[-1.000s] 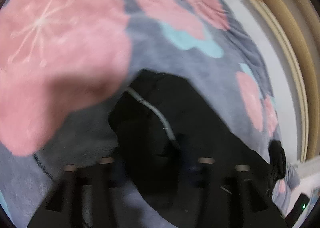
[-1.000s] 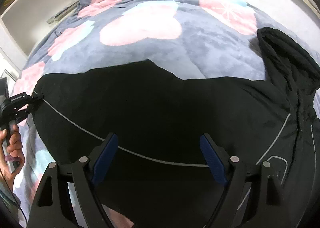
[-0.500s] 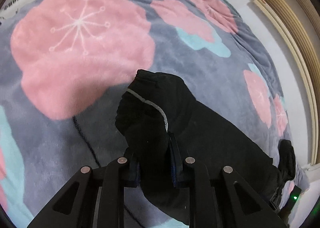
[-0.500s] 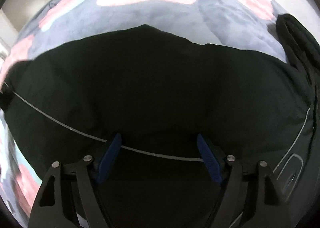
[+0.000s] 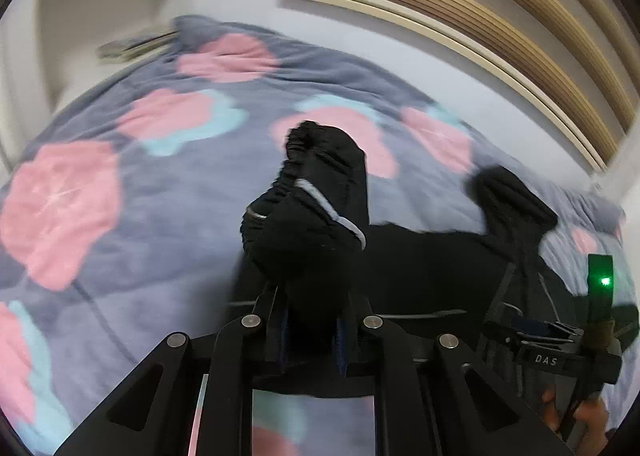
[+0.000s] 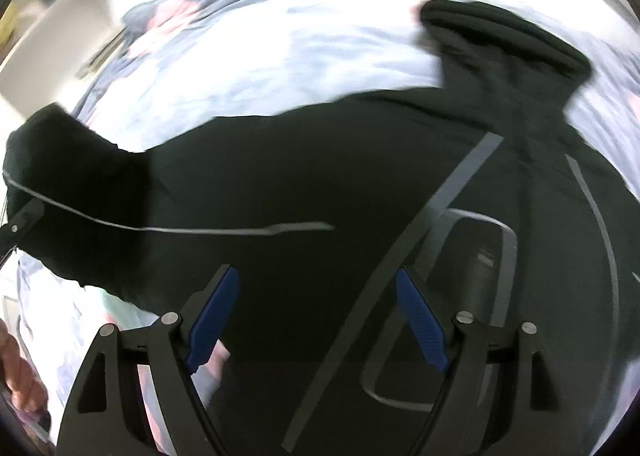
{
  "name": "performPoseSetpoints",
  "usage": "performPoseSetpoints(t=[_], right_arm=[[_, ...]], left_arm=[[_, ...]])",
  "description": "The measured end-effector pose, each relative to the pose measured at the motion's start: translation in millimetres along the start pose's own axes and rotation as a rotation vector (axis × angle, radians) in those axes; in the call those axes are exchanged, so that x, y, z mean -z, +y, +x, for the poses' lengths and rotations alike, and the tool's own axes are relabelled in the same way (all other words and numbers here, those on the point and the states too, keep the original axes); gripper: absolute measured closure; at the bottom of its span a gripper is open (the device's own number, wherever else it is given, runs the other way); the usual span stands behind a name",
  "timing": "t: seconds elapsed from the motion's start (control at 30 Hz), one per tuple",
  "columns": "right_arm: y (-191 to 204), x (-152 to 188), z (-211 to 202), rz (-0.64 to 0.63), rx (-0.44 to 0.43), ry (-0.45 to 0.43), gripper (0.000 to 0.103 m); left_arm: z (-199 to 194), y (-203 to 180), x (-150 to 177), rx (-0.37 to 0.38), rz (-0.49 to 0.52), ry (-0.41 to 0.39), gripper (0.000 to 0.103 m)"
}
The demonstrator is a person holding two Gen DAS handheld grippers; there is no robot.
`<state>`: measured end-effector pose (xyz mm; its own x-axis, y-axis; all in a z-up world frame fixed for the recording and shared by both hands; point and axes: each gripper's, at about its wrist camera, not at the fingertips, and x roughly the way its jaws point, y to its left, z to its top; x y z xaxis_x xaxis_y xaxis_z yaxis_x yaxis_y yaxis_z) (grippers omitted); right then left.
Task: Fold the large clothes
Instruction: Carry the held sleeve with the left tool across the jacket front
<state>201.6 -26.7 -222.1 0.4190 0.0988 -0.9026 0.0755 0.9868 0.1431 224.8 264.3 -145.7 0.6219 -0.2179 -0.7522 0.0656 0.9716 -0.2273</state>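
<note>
Clearly the black jacket is soft and floppy, spread on the flowered bed cover. My left tongs are closing on its bunched sleeve cuff, lifted straight ahead of them. My right tongs hang spread wide over the body, gripping nothing. I judge hems and cuffs the best holds; the shell looks slippery.

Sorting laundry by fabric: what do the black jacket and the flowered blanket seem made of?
Black jacket: probably a matte synthetic shell, with smooth panels and grey, possibly reflective stripes. Flowered blanket: looks like plush fleece, given its soft, fuzzy, matte surface. Blur leaves both uncertain.
</note>
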Motion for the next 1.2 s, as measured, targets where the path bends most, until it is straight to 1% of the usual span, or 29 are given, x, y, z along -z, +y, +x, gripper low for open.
performPoseSetpoints(t=[0.07,0.13,0.23,0.27,0.4,0.5,0.6,0.63,0.67,0.7,0.73,0.8,0.83,0.87,0.9,0.93,1.0,1.07,1.13,1.2], right_arm=[[-16.9,11.3,-17.4,0.014,0.054,-0.016,0.02],[-31.0,22.3,-32.9,0.026,0.098,-0.028,0.02],[-59.4,37.4,-53.4,0.057,0.125,-0.049,0.02],[-72.5,39.1,-56.7,0.067,0.134,-0.057,0.02],[-104.0,45.7,-68.3,0.107,0.159,-0.068,0.02],[-121.3,52.0,-69.5,0.13,0.173,-0.065,0.02],[-139.8,58.3,-66.0,0.154,0.186,-0.049,0.02],[-144.9,60.5,-64.5,0.16,0.191,-0.042,0.02],[-150.8,62.3,-62.4,0.166,0.195,-0.031,0.02],[-153.3,64.4,-61.6,0.168,0.197,-0.028,0.02],[-158.0,65.6,-60.3,0.17,0.198,-0.023,0.02],[-164.5,68.1,-58.3,0.173,0.201,-0.016,0.02],[-167.5,68.2,-57.3,0.175,0.198,-0.014,0.02],[-169.2,68.2,-56.4,0.176,0.196,-0.013,0.02],[-171.6,67.3,-55.8,0.177,0.192,-0.013,0.02],[-172.4,65.9,-55.3,0.178,0.186,-0.012,0.02],[-172.3,62.4,-54.1,0.175,0.166,-0.015,0.02],[-168.3,57.8,-52.8,0.164,0.135,-0.021,0.02],[-160.5,51.8,-47.1,0.144,0.091,-0.018,0.019],[-151.3,45.9,-36.7,0.129,0.028,-0.007,0.018]], left_arm=[[8.8,-35.3,8.5,0.049,0.034,0.023,0.087],[16.5,-66.3,16.1,0.08,0.063,0.038,0.087],[20.2,-100.7,24.2,0.138,0.081,0.049,0.087],[22.5,-114.4,25.7,0.156,0.093,0.055,0.087],[31.7,-172.5,38.2,0.234,0.147,0.093,0.087],[42.2,-211.5,54.0,0.26,0.205,0.126,0.086],[67.4,-242.6,75.4,0.27,0.263,0.186,0.084],[79.9,-250.3,84.2,0.271,0.276,0.22,0.083],[87.8,-253.2,89.4,0.267,0.28,0.239,0.082],[101.8,-257.6,98.4,0.266,0.279,0.275,0.08],[110.4,-256.6,101.0,0.271,0.276,0.294,0.074],[129.9,-257.6,112.7,0.294,0.253,0.37,0.066],[133.5,-256.4,115.6,0.318,0.235,0.391,0.059],[134.8,-254.0,116.3,0.348,0.22,0.409,0.056],[134.8,-253.5,118.5,0.399,0.193,0.449,0.05],[131.7,-254.0,119.5,0.425,0.187,0.466,0.046],[119.0,-256.4,120.4,0.441,0.209,0.471,0.045],[101.4,-253.1,120.1,0.43,0.238,0.457,0.044],[84.0,-241.1,115.6,0.428,0.247,0.446,0.044],[60.6,-225.6,109.7,0.411,0.248,0.412,0.042]])
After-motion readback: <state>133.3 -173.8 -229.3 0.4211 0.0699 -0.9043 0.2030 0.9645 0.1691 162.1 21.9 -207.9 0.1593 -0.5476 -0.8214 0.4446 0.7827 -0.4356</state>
